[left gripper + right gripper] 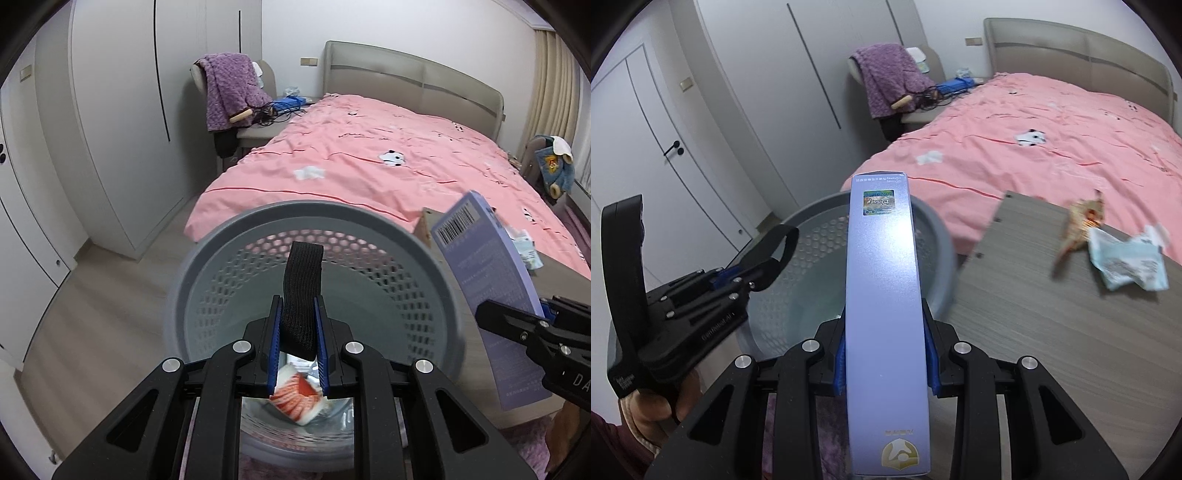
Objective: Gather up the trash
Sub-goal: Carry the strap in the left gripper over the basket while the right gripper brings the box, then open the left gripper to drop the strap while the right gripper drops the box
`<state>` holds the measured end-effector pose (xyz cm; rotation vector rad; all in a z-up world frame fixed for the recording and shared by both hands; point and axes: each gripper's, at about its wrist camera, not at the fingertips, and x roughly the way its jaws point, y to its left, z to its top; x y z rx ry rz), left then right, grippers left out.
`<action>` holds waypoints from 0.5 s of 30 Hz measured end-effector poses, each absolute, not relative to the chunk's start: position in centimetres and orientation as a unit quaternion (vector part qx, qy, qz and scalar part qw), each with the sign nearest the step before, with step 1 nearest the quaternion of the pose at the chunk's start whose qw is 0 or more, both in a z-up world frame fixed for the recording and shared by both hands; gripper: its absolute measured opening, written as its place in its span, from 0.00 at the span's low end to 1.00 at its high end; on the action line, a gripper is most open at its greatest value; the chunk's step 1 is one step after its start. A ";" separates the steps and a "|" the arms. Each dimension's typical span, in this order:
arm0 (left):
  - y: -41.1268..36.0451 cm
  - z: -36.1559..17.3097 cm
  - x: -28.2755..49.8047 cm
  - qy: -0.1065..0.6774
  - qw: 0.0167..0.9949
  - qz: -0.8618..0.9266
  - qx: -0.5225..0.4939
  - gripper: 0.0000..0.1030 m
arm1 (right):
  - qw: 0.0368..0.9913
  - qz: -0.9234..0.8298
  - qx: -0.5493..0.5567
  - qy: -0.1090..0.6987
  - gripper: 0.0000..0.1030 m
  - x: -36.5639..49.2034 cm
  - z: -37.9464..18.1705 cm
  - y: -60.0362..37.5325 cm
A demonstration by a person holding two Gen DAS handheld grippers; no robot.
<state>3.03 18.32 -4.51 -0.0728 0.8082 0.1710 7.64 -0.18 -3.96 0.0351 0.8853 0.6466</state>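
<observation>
Bin (192, 295): we see a red-white wrapper (299, 400) at its bottom, half hidden by our left gripper (298, 332) | left gripper pinches bin's black strap (303, 284) | right gripper (886, 354) clamps lilac box (882, 295) over the rim | table (1052, 332) far edge: blurred wrappers (1126, 258)

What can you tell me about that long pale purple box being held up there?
The box is a long, slim carton, seemingly cardboard, in pale lilac with a sheen. One end carries a small shiny sticker, the other a gold emblem; another face has a barcode. The right gripper clamps it between blue pads, its far end over the grey basket.
</observation>
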 end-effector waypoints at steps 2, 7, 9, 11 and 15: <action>19.2 -4.8 3.3 0.396 0.913 0.086 -0.040 0.16 | 0.852 0.310 0.013 0.421 0.31 8.1 -3.8 0.9; 20.2 -5.2 3.9 0.401 0.911 0.087 -0.045 0.16 | 0.844 0.314 0.007 0.435 0.31 9.6 -4.5 3.3; 20.6 -5.3 4.0 0.401 0.911 0.087 -0.047 0.16 | 0.840 0.317 0.009 0.441 0.31 10.0 -4.8 4.0; 21.0 -5.3 4.1 0.400 0.911 0.088 -0.051 0.16 | 0.839 0.318 0.007 0.442 0.31 10.4 -5.0 4.4; 21.7 -5.3 4.2 0.402 0.909 0.090 -0.064 0.23 | 0.838 0.319 0.004 0.442 0.33 10.7 -5.0 5.0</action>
